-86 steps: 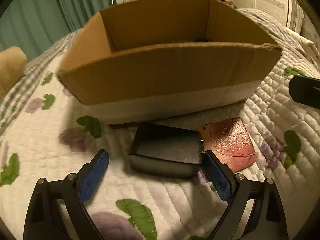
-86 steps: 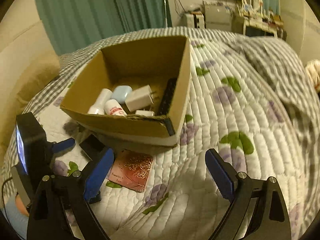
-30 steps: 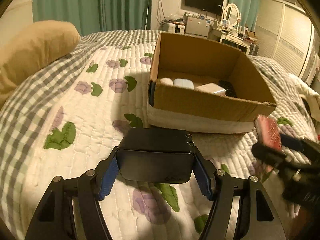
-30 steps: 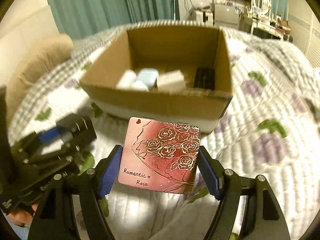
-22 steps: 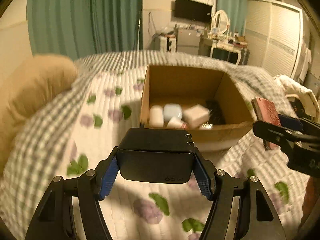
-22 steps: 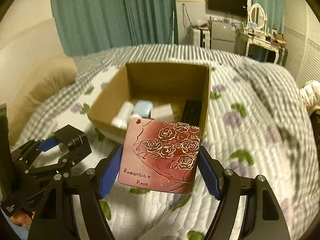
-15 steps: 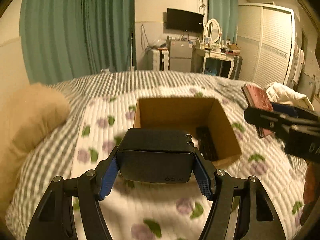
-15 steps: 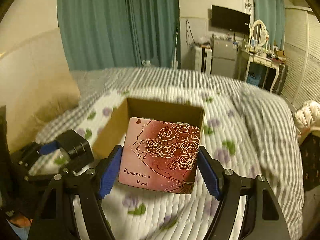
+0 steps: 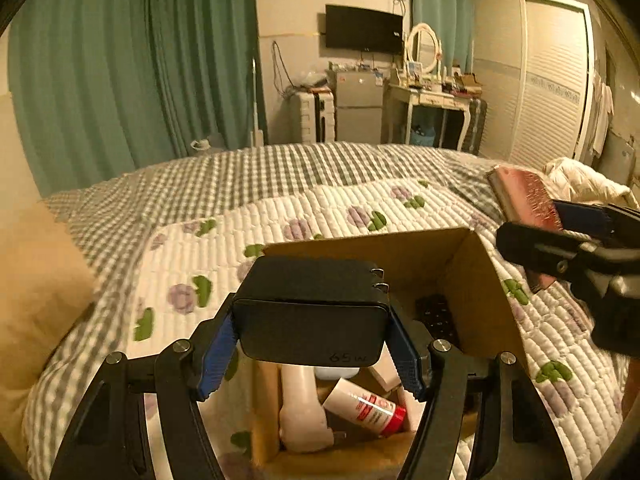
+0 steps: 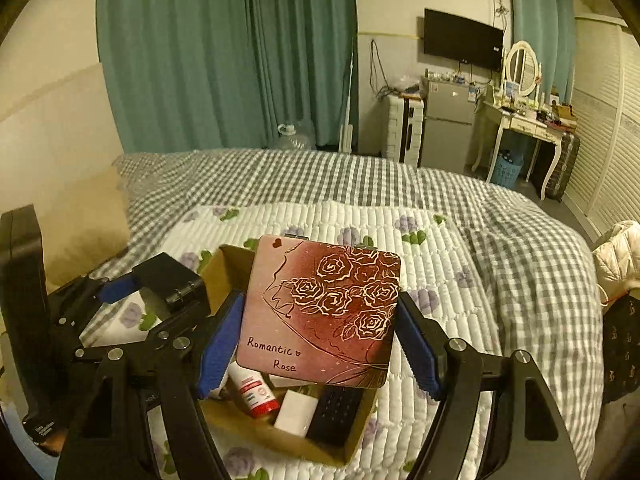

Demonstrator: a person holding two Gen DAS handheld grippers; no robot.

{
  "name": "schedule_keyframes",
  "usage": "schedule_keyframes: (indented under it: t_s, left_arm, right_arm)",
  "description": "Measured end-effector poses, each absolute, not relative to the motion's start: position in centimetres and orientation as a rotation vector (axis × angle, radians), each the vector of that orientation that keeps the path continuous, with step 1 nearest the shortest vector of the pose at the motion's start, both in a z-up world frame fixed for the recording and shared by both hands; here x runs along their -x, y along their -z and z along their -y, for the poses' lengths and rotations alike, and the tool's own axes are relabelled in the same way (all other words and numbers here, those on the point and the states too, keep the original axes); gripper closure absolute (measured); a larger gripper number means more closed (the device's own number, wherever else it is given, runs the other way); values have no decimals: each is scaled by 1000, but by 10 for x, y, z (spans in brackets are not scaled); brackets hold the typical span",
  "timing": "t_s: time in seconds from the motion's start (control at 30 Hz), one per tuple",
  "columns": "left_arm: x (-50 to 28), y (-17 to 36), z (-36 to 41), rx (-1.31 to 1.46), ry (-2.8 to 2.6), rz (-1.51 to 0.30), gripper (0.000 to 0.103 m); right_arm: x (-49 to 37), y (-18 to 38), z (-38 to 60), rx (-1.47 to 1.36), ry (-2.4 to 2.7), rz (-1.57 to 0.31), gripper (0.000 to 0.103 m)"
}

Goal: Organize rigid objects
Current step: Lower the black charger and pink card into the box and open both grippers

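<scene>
My left gripper is shut on a black 65W charger and holds it in the air above the open cardboard box. My right gripper is shut on a red square case printed with roses and "Romantic Rose", also held above the box. In the left wrist view the red case shows at the right, level with the box's far corner. In the right wrist view the charger shows at the left. Inside the box lie a white bottle, a red-capped tube and a black remote.
The box sits on a quilted floral bedspread over a checked blanket. A tan pillow lies at the left. Green curtains, a dressing table and a small fridge stand beyond the bed.
Both grippers took their objects off the bedspread in front of the box, rose, and now hold them over the box, which shows lower and closer than half a second ago.
</scene>
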State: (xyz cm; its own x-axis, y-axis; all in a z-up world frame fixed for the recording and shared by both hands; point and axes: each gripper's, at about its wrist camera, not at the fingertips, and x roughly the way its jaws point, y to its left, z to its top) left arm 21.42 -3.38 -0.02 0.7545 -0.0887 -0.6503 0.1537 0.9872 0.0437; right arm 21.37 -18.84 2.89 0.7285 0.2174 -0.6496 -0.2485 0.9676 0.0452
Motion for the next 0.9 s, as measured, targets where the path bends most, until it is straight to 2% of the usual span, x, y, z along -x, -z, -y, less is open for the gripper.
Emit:
schedule_keyframes:
  t_s: [0.3,0.53,0.63,0.7,0.9]
  left_arm:
    - [-251,50,44,-113,132,-849,33]
    - [-252,65,51,-141,141,-873,33]
    - [-247,59,53,-144,151,-827,32]
    - [-242,50,55,-173,131,-777,22]
    - [-227,25,47,-157,110,-755,22]
  right_arm:
    - [-262,27,181,39,-261,-824,30]
    - [-276,59,181,2,-280,-869,29]
    - [-278,59,184,-39,-312,-853,28]
    - [-279,57,187,-61,-317,-852,28]
    - [-260,22,201,-84,-281,-779,28]
